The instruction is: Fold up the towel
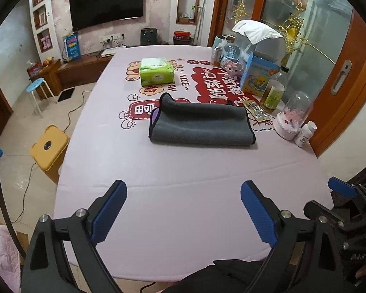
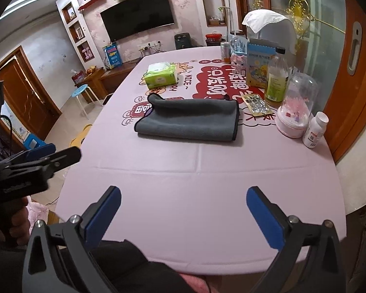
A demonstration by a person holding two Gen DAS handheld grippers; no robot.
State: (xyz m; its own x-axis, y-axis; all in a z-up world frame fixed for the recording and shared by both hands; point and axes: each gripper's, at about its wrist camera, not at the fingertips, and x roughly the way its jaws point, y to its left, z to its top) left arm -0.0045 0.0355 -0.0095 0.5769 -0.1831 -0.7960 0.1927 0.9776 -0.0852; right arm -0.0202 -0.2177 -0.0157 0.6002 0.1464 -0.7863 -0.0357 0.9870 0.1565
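A dark grey towel [image 1: 200, 124] lies folded into a rectangle at the middle of the pink table [image 1: 173, 183]; its far layer is bunched and raised at the back left. It also shows in the right wrist view [image 2: 188, 119]. My left gripper [image 1: 183, 190] is open and empty, held above the table's near part, well short of the towel. My right gripper [image 2: 184, 195] is open and empty, also near the front edge of the table [image 2: 195, 185]. The right gripper shows at the right edge of the left wrist view, and the left gripper at the left edge of the right wrist view.
A green tissue pack [image 1: 156, 72] lies beyond the towel. Along the right side stand an oil bottle [image 1: 272, 92], a glass dome [image 1: 292, 114], a white pill bottle [image 1: 305, 134], a blister pack [image 1: 257, 109], a blue box [image 1: 258, 75] and a white appliance. A yellow stool [image 1: 48, 149] stands left of the table.
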